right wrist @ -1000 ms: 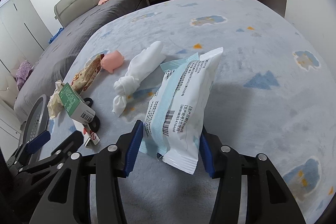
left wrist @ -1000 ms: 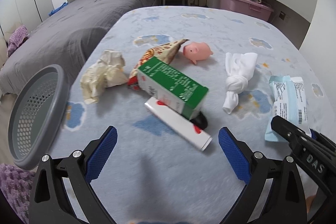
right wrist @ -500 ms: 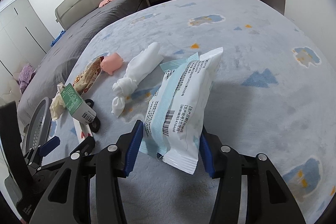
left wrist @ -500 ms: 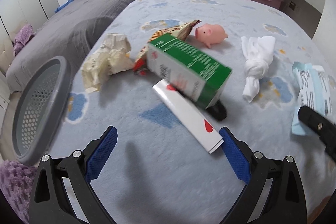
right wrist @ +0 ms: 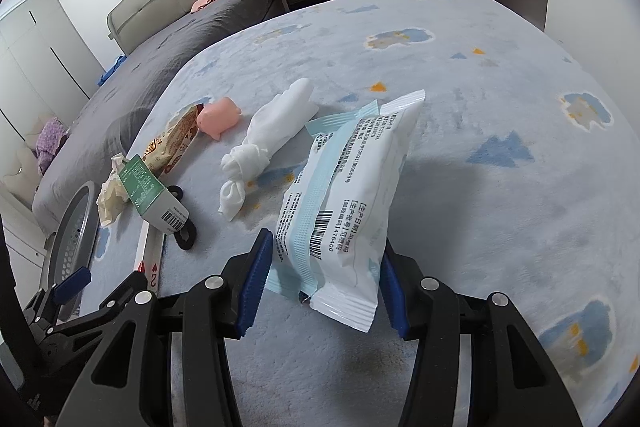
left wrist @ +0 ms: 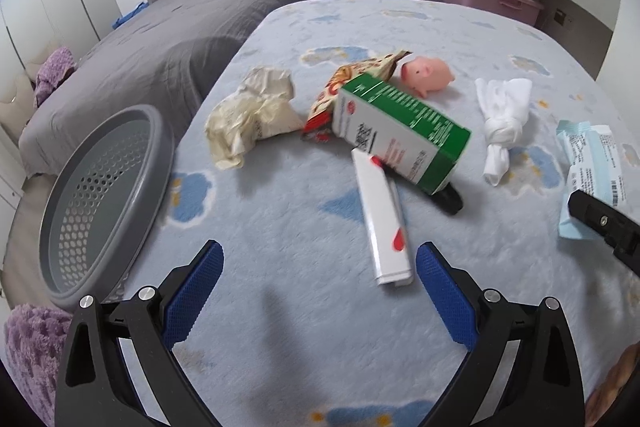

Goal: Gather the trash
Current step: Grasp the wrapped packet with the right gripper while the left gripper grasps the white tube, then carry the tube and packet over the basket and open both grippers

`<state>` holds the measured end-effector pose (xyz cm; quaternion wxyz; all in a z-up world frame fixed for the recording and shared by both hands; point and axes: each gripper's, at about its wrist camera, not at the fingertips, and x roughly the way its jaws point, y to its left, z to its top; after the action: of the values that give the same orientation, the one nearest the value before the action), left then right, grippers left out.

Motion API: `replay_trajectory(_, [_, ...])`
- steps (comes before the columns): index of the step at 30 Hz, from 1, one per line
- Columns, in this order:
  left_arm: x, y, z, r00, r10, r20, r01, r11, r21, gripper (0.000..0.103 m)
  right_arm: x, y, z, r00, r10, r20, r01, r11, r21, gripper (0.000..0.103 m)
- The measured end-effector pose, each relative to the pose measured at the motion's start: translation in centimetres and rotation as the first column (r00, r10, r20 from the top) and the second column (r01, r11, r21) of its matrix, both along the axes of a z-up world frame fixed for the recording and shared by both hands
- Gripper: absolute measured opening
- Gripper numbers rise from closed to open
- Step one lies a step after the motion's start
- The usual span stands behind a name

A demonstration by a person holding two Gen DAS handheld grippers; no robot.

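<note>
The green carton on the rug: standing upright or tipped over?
Tipped over. The green carton lies on its long side, propped across the white tube.

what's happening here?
A person is clearing trash off a blue rug. The right hand-held gripper is shut on a white-and-blue wipes packet. The left hand-held gripper is open and empty near a white tube box and green carton. The grey mesh basket sits at the rug's edge.

carton (left wrist: 404, 131) lying across tube (left wrist: 384, 219), toy pig (left wrist: 428, 75) behind, basket (left wrist: 100, 195) far left
</note>
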<state>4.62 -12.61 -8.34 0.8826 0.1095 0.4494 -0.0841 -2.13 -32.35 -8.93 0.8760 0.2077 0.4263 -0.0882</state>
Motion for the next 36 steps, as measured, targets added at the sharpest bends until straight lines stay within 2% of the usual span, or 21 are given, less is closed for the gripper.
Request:
replay_trajectory(7, [2.0, -1.5, -0.7, 1.000, -0.010, 0.000, 0.010, 1.000, -0.017, 0.092, 0.0, -0.1, 0.0, 1.000, -0.002, 0.000, 0.002, 1.000, 0.006, 0.049])
replay_trajectory(9, [2.5, -1.7, -1.1, 1.000, -0.016, -0.016, 0.016, 1.000, -0.022, 0.081, 0.0, -0.1, 0.0, 1.000, -0.002, -0.002, 0.002, 1.000, 0.008, 0.049])
replay_trajectory(13, [2.6, -1.6, -1.5, 0.998, -0.032, -0.047, 0.029, 0.997, -0.065, 0.068, 0.2, 0.0, -0.1, 1.000, 0.002, -0.005, -0.002, 1.000, 0.009, 0.049])
replay_trajectory(15, [2.5, -1.6, -1.4, 0.997, -0.054, -0.056, 0.049, 0.995, -0.086, 0.049, 0.2, 0.1, -0.1, 1.000, 0.005, -0.006, -0.005, 1.000, 0.008, 0.049])
replay_trajectory(16, [2.4, -1.7, -1.4, 0.996, -0.070, -0.062, 0.064, 0.993, -0.101, 0.044, 0.3, 0.1, -0.1, 1.000, 0.007, -0.007, -0.007, 1.000, 0.008, 0.049])
replay_trajectory(18, [2.1, -1.8, -1.2, 0.993, -0.094, -0.065, 0.086, 0.990, -0.114, 0.021, 0.3, 0.1, -0.1, 1.000, 0.009, -0.006, -0.009, 1.000, 0.011, 0.049])
replay_trajectory(26, [1.1, -0.1, -0.7, 0.991, -0.105, -0.079, 0.094, 0.987, -0.130, 0.019, 0.2, 1.0, 0.3, 1.000, 0.020, -0.008, -0.020, 1.000, 0.001, 0.049])
replay_trajectory(36, [-0.7, 4.2, 1.9, 0.995, -0.094, -0.021, 0.090, 0.985, -0.146, 0.019, -1.3, 4.4, 2.4, 0.999, 0.053, -0.008, -0.053, 0.997, -0.054, 0.049])
